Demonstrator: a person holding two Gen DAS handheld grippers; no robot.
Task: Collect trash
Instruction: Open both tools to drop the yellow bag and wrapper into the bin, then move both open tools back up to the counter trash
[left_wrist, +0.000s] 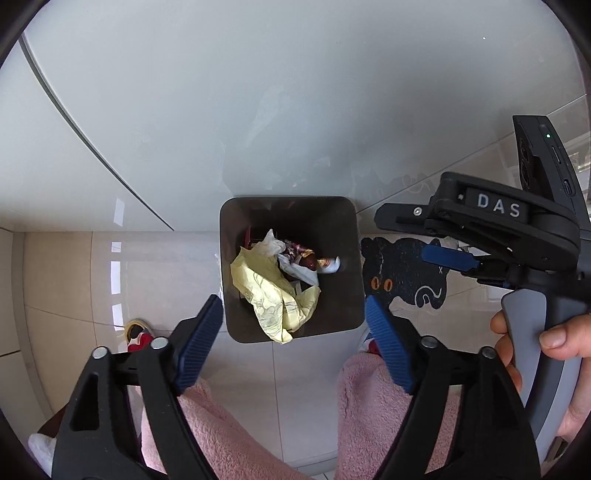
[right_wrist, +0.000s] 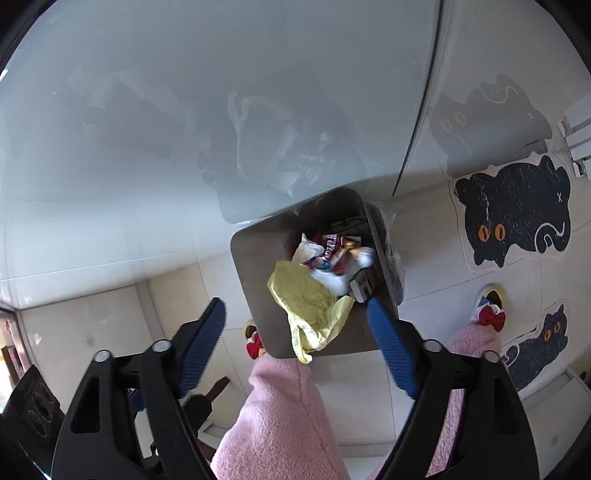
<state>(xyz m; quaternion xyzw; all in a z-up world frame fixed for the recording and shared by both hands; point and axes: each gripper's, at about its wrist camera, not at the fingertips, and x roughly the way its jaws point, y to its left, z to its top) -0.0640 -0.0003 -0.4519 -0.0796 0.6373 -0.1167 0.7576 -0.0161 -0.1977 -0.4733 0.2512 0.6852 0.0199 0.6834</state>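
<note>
Left gripper (left_wrist: 293, 317): fingers spread wide, nothing held | right gripper (right_wrist: 295, 325): likewise | trash (left_wrist: 275, 288) seen inside bin (left_wrist: 332, 218) on floor | person's hand (left_wrist: 535, 354) shown by left view only.

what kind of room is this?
Likely a home, perhaps a kitchen or entry: glossy tile floor, cat-shaped mat, small trash bin against white glossy panels.

A dark square trash bin (left_wrist: 334, 295) stands on pale floor tiles against a glossy white cabinet front (left_wrist: 258, 92), its open mouth unobstructed from above. Crumpled yellow paper (left_wrist: 273, 295) and wrappers (right_wrist: 332, 251) fill its bottom. Pink-trousered legs (right_wrist: 280, 417) and a black cat mat (right_wrist: 513, 214) flank it.
</note>
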